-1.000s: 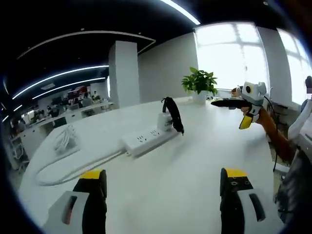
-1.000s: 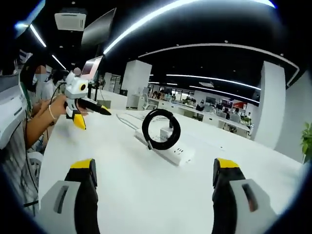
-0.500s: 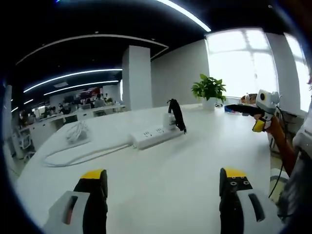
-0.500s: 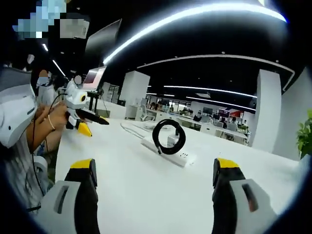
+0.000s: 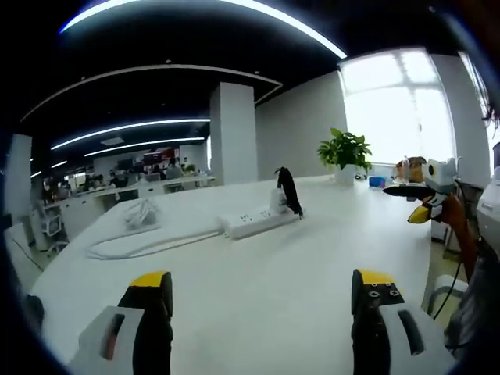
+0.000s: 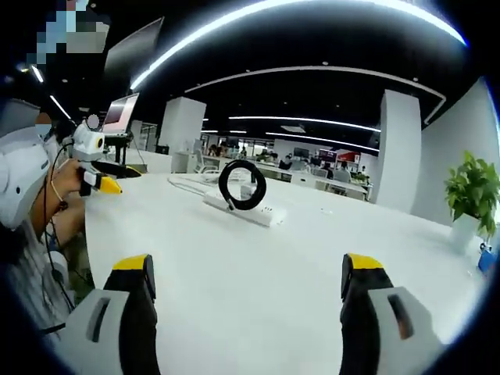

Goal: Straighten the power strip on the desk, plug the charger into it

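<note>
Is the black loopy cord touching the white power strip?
Touching. In the right gripper view the black cord loop stands on the power strip, its bottom meeting the strip's top.

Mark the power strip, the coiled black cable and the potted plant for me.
power strip (image 5: pixel 258 222): left gripper view, top face with the sockets.
coiled black cable (image 6: pixel 228 190): right gripper view, left side of the loop.
potted plant (image 5: pixel 344 150): left gripper view, its leaves.

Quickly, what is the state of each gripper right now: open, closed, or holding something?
Left gripper: jaws open, holding nothing.
Right gripper: jaws open, holding nothing.
</note>
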{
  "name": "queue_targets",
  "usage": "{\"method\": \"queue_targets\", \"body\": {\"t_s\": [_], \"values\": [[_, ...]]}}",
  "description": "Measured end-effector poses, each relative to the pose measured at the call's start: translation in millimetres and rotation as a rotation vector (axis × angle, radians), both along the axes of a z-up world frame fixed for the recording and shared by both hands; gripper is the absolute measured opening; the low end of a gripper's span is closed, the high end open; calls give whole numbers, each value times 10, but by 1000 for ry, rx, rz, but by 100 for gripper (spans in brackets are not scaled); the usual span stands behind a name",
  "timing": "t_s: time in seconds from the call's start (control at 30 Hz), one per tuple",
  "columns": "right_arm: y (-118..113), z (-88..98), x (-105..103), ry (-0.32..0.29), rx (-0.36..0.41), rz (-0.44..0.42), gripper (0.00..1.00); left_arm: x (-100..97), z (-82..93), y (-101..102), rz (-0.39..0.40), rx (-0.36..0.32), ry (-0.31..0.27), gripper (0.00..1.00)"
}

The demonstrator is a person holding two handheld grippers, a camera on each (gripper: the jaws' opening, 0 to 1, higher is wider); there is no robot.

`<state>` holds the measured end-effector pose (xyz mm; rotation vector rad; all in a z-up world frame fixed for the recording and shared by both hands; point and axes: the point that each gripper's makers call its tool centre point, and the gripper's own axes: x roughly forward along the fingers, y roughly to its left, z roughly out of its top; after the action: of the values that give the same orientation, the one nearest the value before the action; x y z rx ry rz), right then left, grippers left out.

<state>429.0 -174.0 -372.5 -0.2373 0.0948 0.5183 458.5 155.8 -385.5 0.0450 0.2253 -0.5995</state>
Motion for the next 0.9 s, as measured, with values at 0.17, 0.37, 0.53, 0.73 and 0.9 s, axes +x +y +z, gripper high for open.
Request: {"method": "queue_targets", "body": {"t_s": [0.17,0.37,0.53,0.73,0.9], "values": [[-112,14,8,-1,60,-40,100,-15,-2,33,16,-13,-4,96],[-159,2,-44,8,60,-65,100,-68,-48,47,21,-11,4,96],[-221,-46,-89,29,30,-101,100,-94,-55,113,44,-33,0,95],[-223,-50,-130,29,39,-112,100,-115,-34,168,56,-51,-2,94],[-236,-49,-133,29,43,-121,100,-142,6,204,66,-46,-12,94]]}}
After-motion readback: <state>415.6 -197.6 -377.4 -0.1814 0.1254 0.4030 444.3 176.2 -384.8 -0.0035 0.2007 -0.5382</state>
